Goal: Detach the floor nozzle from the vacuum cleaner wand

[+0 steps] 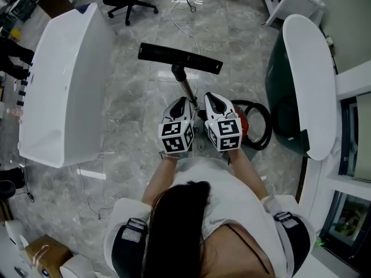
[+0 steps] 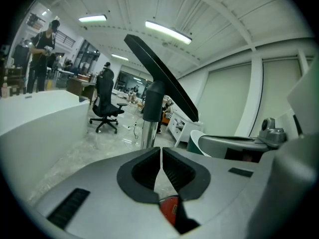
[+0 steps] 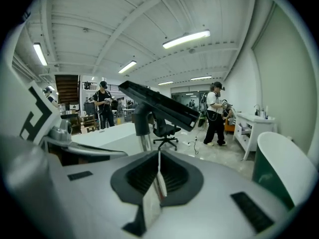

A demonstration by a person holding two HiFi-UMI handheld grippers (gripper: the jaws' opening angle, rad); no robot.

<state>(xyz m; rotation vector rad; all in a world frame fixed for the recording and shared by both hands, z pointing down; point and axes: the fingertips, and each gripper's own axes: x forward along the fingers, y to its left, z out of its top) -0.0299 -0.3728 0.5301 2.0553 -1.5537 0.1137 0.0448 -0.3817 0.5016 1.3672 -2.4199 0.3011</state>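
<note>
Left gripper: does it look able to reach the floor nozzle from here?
Probably yes. The nozzle sits just ahead of the left gripper at the wand's end, with nothing but the wand between them. The jaws are shut, so they'd have to open first.

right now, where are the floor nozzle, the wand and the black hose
floor nozzle (image 1: pixel 179 58), head view, middle of the black bar
wand (image 1: pixel 186 89), head view, chrome tube
black hose (image 1: pixel 267 126), head view, right side of the loop

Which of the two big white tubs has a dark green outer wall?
The narrow oval tub on the person's right; the wider tub on the left is white all over.
</note>
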